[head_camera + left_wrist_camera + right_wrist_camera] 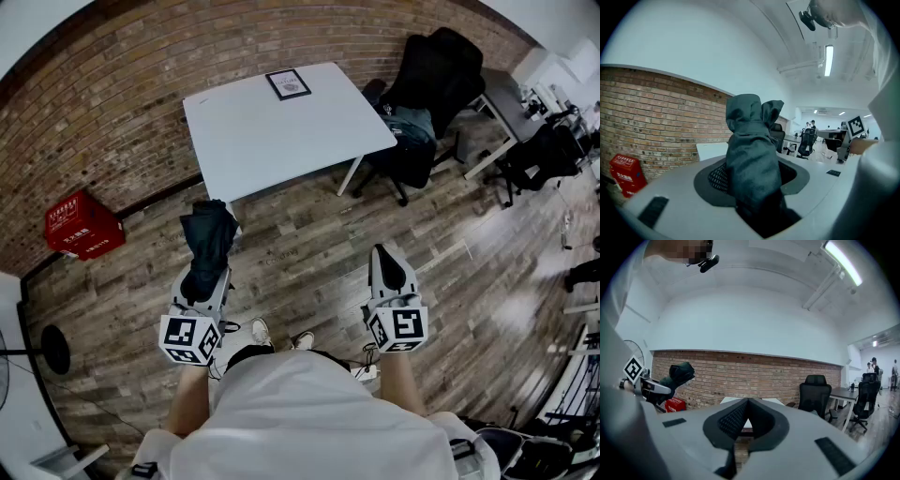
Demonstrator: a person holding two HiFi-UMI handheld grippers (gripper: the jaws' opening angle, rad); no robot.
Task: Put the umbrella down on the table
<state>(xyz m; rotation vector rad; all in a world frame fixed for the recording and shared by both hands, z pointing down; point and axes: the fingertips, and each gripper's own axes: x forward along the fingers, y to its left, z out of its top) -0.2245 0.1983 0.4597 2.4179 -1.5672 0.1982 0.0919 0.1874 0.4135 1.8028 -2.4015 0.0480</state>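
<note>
Brick wall (112, 84) and wooden floor (300, 253) ahead. The dark folded umbrella (208, 246) is clamped in the jaws of the left gripper (211, 277), poking out past their tips (not on any surface). Alongside it, the right gripper (388, 262) has its jaws closed together on nothing. The white table (272, 131) stands beyond both grippers, and a red crate (82, 225) sits off to the left gripper's outer side.

From up high, the head view looks steeply down at the brown wood floor (309, 244) and white square table (272, 122). Both gripper views sit low, facing the red brick wall (740, 376) and that table.
</note>
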